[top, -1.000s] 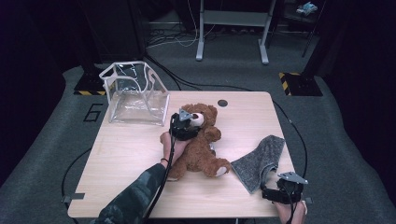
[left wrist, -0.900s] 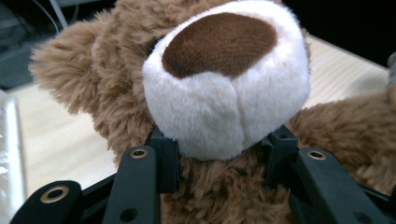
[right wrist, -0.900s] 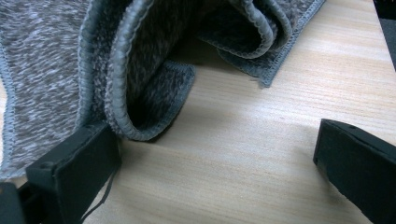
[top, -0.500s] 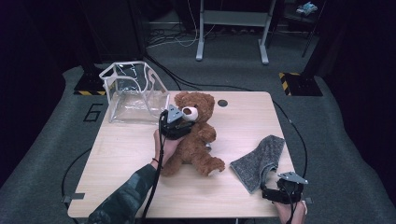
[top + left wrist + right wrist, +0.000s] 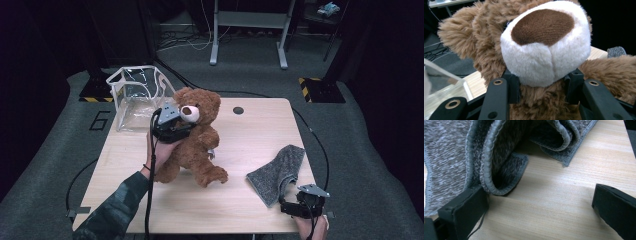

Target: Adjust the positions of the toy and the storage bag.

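A brown teddy bear with a white muzzle is propped up near the middle of the wooden table, feet still low by the tabletop. My left gripper is shut on the bear at its neck, just under the muzzle; both black jaws press into the fur on either side. A grey folded cloth lies at the front right. My right gripper rests by the table's front edge, open, its left jaw touching the cloth's folded hem and bare wood between the jaws.
A clear plastic box with a white rim stands at the back left corner, close behind the bear. A small dark round disc sits in the tabletop at the back. A metal stand and cables are on the floor beyond.
The left gripper has risen and moved back toward the clear box, lifting the bear from lying flat to nearly upright. The right gripper and the cloth have stayed put.
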`<action>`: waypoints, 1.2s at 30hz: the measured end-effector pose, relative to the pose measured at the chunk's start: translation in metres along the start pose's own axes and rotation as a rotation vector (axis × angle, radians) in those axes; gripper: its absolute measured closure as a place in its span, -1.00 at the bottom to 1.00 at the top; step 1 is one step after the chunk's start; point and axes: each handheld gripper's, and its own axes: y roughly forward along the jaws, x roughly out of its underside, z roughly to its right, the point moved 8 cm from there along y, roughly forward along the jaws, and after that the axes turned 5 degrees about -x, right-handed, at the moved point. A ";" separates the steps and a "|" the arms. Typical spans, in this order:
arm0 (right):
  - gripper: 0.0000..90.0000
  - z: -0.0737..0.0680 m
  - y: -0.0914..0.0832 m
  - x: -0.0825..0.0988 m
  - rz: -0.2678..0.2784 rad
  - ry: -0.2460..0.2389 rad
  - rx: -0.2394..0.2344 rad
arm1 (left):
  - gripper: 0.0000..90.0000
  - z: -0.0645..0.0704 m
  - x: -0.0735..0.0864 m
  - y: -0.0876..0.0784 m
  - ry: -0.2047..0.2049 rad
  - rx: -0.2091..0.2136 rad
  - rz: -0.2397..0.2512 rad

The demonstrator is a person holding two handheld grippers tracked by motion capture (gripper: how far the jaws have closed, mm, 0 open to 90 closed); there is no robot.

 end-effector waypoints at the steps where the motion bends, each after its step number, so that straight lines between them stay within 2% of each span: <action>1: -1.00 0.000 0.000 0.000 0.000 0.000 0.000 | 0.28 -0.007 0.000 -0.006 0.003 -0.002 -0.006; 3: -1.00 0.000 0.000 0.000 0.000 0.001 0.001 | 0.28 -0.010 0.001 -0.008 -0.002 -0.004 -0.011; 7: -1.00 0.001 0.000 0.000 -0.002 -0.012 -0.001 | 0.27 -0.028 0.008 -0.024 -0.003 -0.008 -0.047; 10: -1.00 0.001 0.000 0.000 -0.002 -0.011 0.000 | 0.27 -0.035 0.011 -0.031 -0.010 -0.013 -0.050; 13: -1.00 0.001 0.000 0.000 -0.002 -0.011 0.000 | 0.27 -0.050 0.018 -0.044 -0.027 -0.015 -0.064; 20: -1.00 0.001 0.000 0.000 -0.002 -0.012 0.000 | 0.26 -0.067 0.032 -0.061 -0.057 -0.021 -0.094; 23: -1.00 0.001 0.000 0.000 -0.002 -0.011 0.000 | 0.26 -0.073 0.043 -0.070 -0.065 -0.021 -0.118; 24: -1.00 0.001 0.000 0.000 -0.002 -0.012 0.000 | 0.26 -0.077 0.050 -0.076 -0.071 -0.020 -0.139; 26: -1.00 0.001 0.000 0.000 -0.002 -0.012 0.000 | 0.26 -0.080 0.054 -0.078 -0.079 -0.018 -0.146; 28: -1.00 0.001 0.000 0.000 -0.002 -0.012 0.000 | 0.26 -0.087 0.064 -0.087 -0.090 -0.016 -0.185; 30: -1.00 0.001 0.000 0.000 -0.002 -0.011 0.000 | 0.26 -0.089 0.068 -0.089 -0.095 -0.018 -0.192; 32: -1.00 0.001 0.000 0.000 -0.003 -0.012 0.000 | 0.26 -0.098 0.080 -0.096 -0.096 -0.023 -0.231; 34: -1.00 0.001 0.000 0.000 -0.003 -0.012 0.000 | 0.26 -0.100 0.084 -0.098 -0.102 -0.021 -0.243; 36: -1.00 0.001 0.000 0.000 -0.003 -0.012 0.000 | 0.26 -0.108 0.097 -0.103 -0.125 -0.016 -0.274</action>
